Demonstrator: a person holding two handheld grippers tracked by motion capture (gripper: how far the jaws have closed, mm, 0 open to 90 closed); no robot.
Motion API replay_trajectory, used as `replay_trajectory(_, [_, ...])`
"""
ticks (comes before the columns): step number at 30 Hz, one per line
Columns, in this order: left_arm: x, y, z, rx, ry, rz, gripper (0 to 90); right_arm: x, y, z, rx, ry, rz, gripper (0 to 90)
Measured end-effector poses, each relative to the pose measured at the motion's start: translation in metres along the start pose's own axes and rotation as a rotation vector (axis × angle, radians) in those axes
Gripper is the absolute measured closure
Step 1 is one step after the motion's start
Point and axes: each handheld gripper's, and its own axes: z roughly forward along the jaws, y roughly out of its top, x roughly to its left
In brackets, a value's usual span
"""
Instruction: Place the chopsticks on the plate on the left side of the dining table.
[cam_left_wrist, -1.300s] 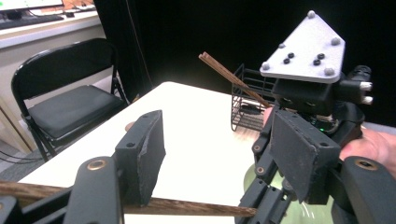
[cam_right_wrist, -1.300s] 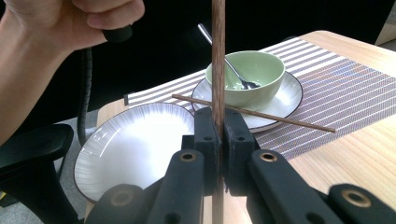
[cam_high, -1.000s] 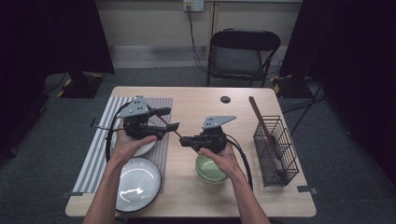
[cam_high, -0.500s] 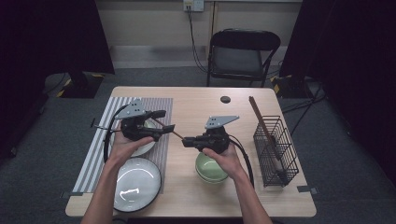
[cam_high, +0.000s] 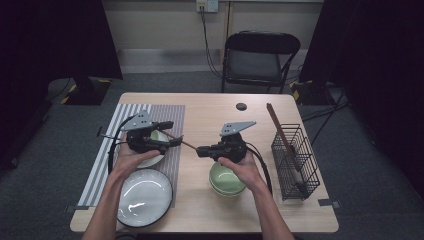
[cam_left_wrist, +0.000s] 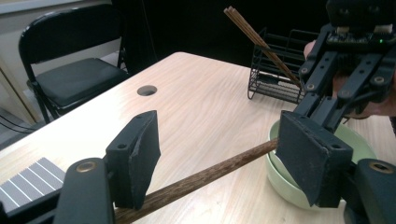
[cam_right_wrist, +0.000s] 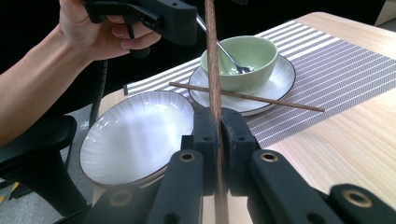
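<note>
A brown chopstick (cam_high: 182, 141) hangs in the air between my two grippers. My right gripper (cam_high: 200, 149) is shut on one end of it, and in the right gripper view the jaws (cam_right_wrist: 218, 126) pinch the stick (cam_right_wrist: 212, 70) as it runs up toward the left gripper. My left gripper (cam_high: 170, 134) is open. Its pads (cam_left_wrist: 140, 154) stand on either side of the same chopstick (cam_left_wrist: 205, 175) without touching it. A second chopstick (cam_right_wrist: 243, 96) lies across the small plate (cam_right_wrist: 275, 88), against the green bowl (cam_right_wrist: 243, 53) that holds a spoon.
A striped mat (cam_high: 110, 150) carries the small plate and a large plate (cam_high: 145, 197). Stacked green bowls (cam_high: 227, 179) sit under my right hand. A wire basket (cam_high: 295, 160) holding chopsticks (cam_high: 280, 130) stands at the right. A folding chair (cam_high: 260, 55) is beyond the table.
My left gripper has drifted slightly toward the person. The right gripper has barely moved and still holds the chopstick.
</note>
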Motion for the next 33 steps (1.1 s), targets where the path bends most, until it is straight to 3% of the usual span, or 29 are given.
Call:
replay_trajectory(4, [0.000, -0.005, -0.001, 0.047, 0.008, 0.020, 32.3, 0.000, 0.000, 0.002, 0.022, 0.010, 0.008, 86.1])
replay_trajectory(6, [-0.001, -0.007, -0.001, 0.046, 0.014, 0.031, 32.1, 0.001, 0.001, 0.003, 0.026, 0.007, 0.009, 86.1])
replay_trajectory(11, [0.000, -0.014, -0.003, 0.047, -0.009, 0.056, 31.4, 0.006, 0.010, -0.005, -0.031, -0.008, 0.006, 86.4])
replay_trajectory(13, [-0.001, -0.017, -0.002, 0.049, -0.003, 0.053, 34.6, 0.007, 0.014, -0.007, -0.023, -0.014, 0.000, 86.5])
replay_trajectory(15, [-0.002, -0.019, 0.002, 0.081, 0.011, 0.060, 35.2, 0.008, 0.016, -0.008, -0.011, -0.022, 0.003, 86.5])
replay_trajectory(19, [-0.005, -0.020, 0.007, 0.112, 0.022, 0.088, 43.7, 0.009, 0.020, -0.010, 0.004, -0.035, 0.013, 86.5])
replay_trajectory(22, [-0.006, -0.021, 0.010, 0.125, 0.035, 0.084, 51.8, 0.010, 0.022, -0.013, 0.004, -0.039, 0.020, 86.5])
replay_trajectory(26, [-0.006, -0.022, 0.014, 0.155, 0.040, 0.087, 56.1, 0.012, 0.025, -0.015, 0.011, -0.060, 0.018, 86.5])
replay_trajectory(33, [-0.007, -0.022, 0.018, 0.164, 0.016, 0.088, 63.8, 0.011, 0.037, -0.019, 0.018, -0.065, 0.018, 86.4])
